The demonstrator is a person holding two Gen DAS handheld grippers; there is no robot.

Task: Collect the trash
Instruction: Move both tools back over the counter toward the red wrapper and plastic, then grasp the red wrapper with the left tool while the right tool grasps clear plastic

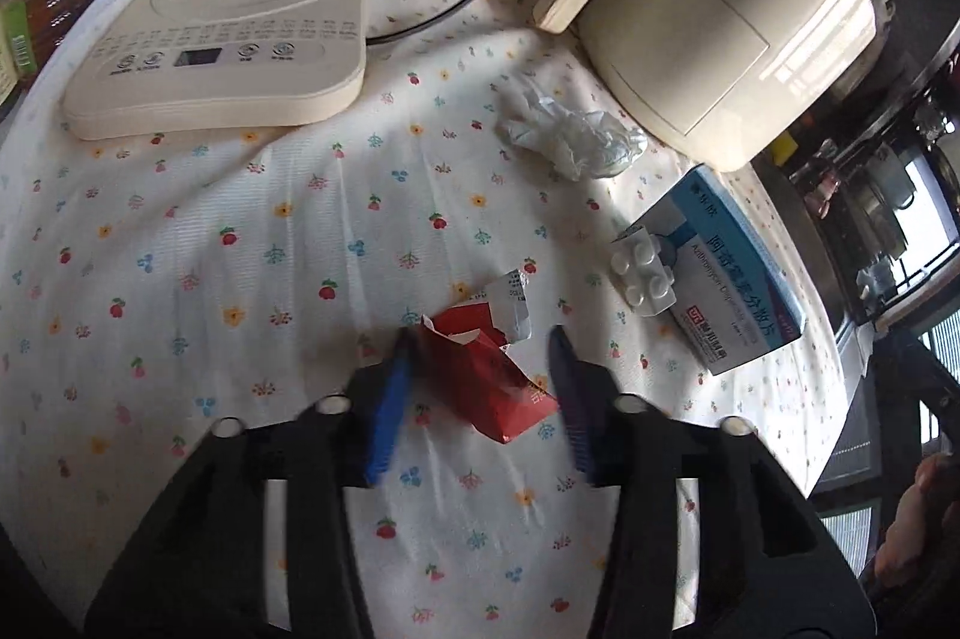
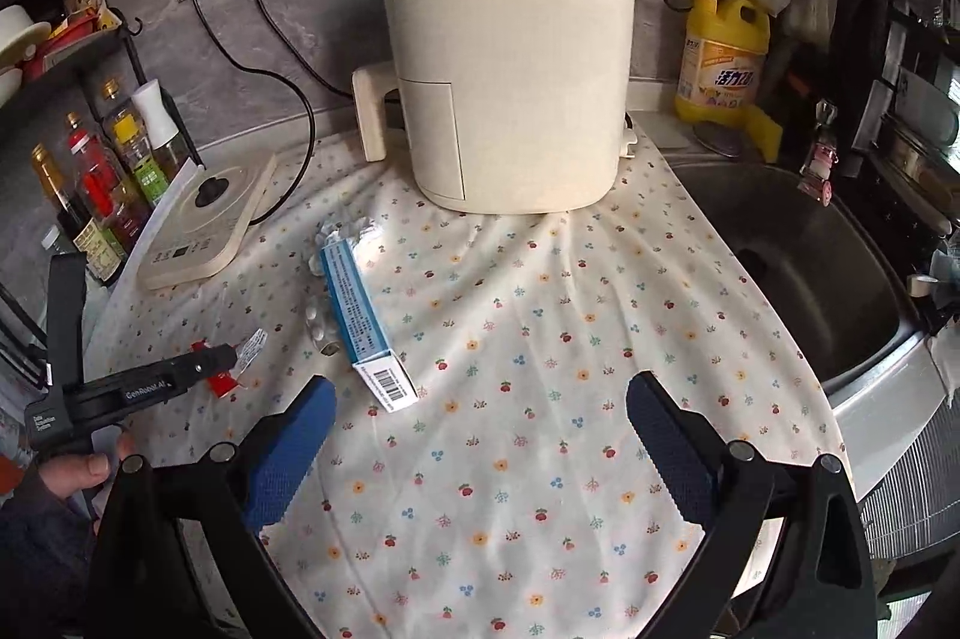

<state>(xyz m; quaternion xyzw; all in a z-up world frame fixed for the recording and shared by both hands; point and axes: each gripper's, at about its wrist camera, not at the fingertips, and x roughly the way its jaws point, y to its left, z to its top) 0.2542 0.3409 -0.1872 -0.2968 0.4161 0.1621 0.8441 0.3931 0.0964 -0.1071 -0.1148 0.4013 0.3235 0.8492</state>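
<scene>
Left wrist view, lower centre: left gripper (image 1: 483, 375), blue-padded jaws either side of the crumpled red paper packet with a torn white-and-grey flap (image 1: 489, 375). The left pad looks to touch the packet's edge; the right pad stands just clear, so no pinch is made yet.

Step in hand, as I judge it: grasping this packet. To do it well, keep the pads low against the white flower-printed cloth on the table (image 1: 240, 249), centre the packet's thick red body rather than the loose flap, and close until the paper stops giving. Avoid snagging the cloth.

Packet: creased, open at the top, flap lifted; likely light and springy.

Right wrist view: right gripper (image 2: 480, 417) has jaws spread wide, empty, over bare cloth.

Farther up-frame: white toy brick (image 1: 642, 276) touching a blue-and-white medicine box (image 1: 738, 273); beyond, crumpled white tissue (image 1: 570, 135) beside a cream air fryer (image 1: 720, 21).
</scene>
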